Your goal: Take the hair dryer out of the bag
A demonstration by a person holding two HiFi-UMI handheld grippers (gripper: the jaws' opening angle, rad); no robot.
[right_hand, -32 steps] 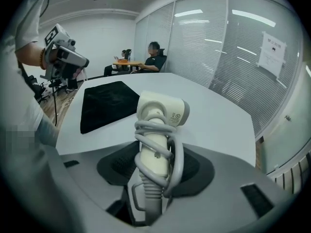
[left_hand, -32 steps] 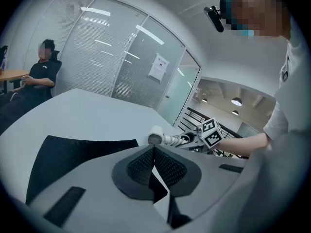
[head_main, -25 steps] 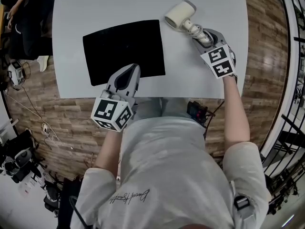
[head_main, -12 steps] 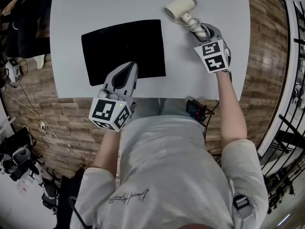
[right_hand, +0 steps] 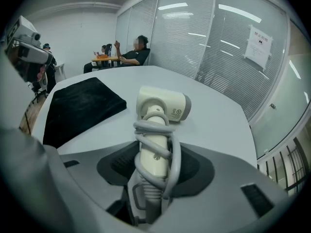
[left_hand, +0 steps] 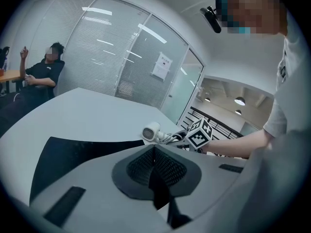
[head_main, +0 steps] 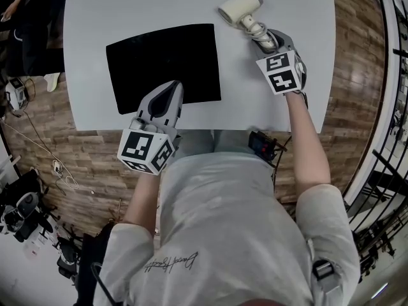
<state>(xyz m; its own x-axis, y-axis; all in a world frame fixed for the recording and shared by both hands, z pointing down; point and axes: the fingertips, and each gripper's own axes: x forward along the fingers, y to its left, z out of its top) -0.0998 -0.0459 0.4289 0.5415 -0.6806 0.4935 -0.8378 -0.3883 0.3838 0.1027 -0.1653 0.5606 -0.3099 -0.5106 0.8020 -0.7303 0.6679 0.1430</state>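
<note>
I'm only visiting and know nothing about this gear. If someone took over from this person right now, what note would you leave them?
Right claw: closed on the handle of the hair dryer, whose cord is wound round that handle.
Left claw: closed with nothing seen between its jaws, tip at the near edge of the bag.
Bag: black, lying flat on the white table.
Hair dryer: out of the bag, over the table to the bag's right. I can't tell if it touches the tabletop.
Done: the dryer is out.
Left: probably just set it down and let go.
</note>
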